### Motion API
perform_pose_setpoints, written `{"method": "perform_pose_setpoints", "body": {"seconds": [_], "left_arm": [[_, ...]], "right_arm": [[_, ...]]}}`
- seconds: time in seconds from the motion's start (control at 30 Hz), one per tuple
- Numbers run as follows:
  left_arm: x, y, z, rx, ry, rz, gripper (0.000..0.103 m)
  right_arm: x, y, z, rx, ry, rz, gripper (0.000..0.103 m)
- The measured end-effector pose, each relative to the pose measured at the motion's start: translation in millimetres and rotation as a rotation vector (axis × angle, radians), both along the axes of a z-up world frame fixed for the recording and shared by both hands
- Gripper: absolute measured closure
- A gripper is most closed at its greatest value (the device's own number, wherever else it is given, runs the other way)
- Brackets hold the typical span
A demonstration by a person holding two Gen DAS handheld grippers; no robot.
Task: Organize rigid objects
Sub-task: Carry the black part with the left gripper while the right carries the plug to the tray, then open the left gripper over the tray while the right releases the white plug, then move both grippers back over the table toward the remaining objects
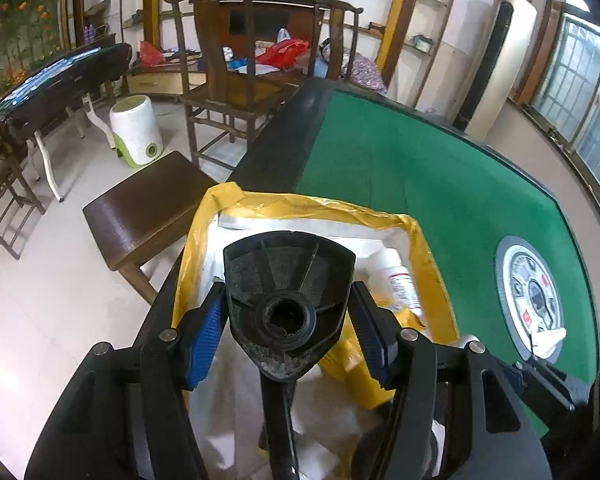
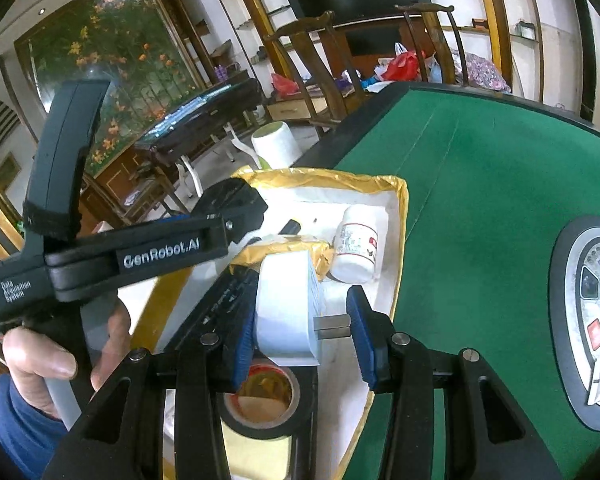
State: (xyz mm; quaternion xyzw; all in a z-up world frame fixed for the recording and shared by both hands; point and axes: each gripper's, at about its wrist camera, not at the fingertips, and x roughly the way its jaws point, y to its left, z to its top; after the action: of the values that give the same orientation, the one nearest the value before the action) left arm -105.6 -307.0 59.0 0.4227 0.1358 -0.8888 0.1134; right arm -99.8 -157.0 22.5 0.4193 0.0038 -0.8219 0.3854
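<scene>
Both claws hang over a white box (image 1: 416, 240) whose rim is wrapped in yellow tape, standing at the near left corner of a green table (image 1: 440, 168). Clenched around a black plastic nozzle head (image 1: 288, 292), the left claw (image 1: 288, 328) presses its blue pads (image 1: 206, 336) against the two sides of that fan-shaped part, whose round socket faces the camera and whose black stem runs down toward the near edge of the view. From the right wrist view the left claw (image 2: 236, 216) is seen side on, and a hand (image 2: 60, 356) with a blue sleeve grips its handle at the near left.

Over the same box, the right claw (image 2: 304, 340) grasps a white plug adapter (image 2: 286, 308): the left pad (image 2: 244, 344) lies against the white body and the right pad meets the tips of its two metal prongs (image 2: 332, 326), which stick out to the right.

Beyond the adapter, inside the box, a white pill bottle (image 2: 356, 248) with a red and white label lies on the box floor near the right wall. A roll of black tape (image 2: 260, 404) lies in the box under the right claw, at the near side. A round dial panel (image 2: 592, 320) is set into the green table to the right of the box, well apart from it. Past the far left table edge stand wooden chairs (image 1: 228, 80), a brown stool (image 1: 140, 212) and a white and green bucket-shaped tub (image 1: 134, 136) on the pale floor.
</scene>
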Motion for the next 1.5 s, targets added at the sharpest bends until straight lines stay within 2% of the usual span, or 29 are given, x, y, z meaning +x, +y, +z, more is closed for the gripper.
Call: {"method": "perform_pose_setpoints", "body": {"seconds": [0.1,0.27,0.37,0.4,0.47,0.67,0.9,1.1,1.23,1.33,1.4,1.5], "left_arm": [[-3.8,-5.9,-7.5,0.035,-0.015,0.010,0.043],[-9.0,-8.1,-11.9,0.052,-0.036,0.021,0.043],[-8.9,-7.1,-11.5,0.056,-0.046,0.001,0.043],[-8.0,-6.5,-11.4,0.053,-0.056,-0.001,0.043],[-7.5,-7.1,-9.2,0.055,-0.064,0.002,0.040],[4.6,-5.9,9.2,0.055,-0.006,0.003,0.039],[26.7,12.5,30.4,0.040,0.051,-0.017,0.039],[56.8,48.1,49.2,0.062,0.149,-0.056,0.039],[76.1,84.1,51.1,0.062,0.191,-0.104,0.039],[87.2,123.1,41.7,0.075,0.194,-0.173,0.037],[91.1,150.6,34.4,0.088,0.186,-0.224,0.037],[89.3,185.0,25.6,0.111,0.154,-0.296,0.037]], "right_arm": [[-2.4,-2.4,-6.1,0.020,-0.002,-0.006,0.064],[-3.2,-3.6,-10.8,0.027,-0.020,-0.002,0.064],[1.6,-3.9,-10.1,0.047,0.000,0.014,0.063],[5.3,-4.1,-8.6,0.062,0.019,0.013,0.060],[9.9,-3.3,-5.8,0.061,0.037,0.016,0.041],[22.4,4.3,7.6,0.035,0.048,0.026,0.040],[35.8,34.1,18.4,-0.031,0.038,0.019,0.040],[51.5,81.2,21.2,-0.072,0.038,0.005,0.040],[62.9,138.4,22.5,-0.078,0.069,-0.028,0.040],[67.1,194.5,28.7,-0.073,0.125,-0.104,0.040],[63.7,231.8,30.3,-0.049,0.153,-0.168,0.037],[48.6,285.1,22.8,-0.023,0.132,-0.284,0.034]]}}
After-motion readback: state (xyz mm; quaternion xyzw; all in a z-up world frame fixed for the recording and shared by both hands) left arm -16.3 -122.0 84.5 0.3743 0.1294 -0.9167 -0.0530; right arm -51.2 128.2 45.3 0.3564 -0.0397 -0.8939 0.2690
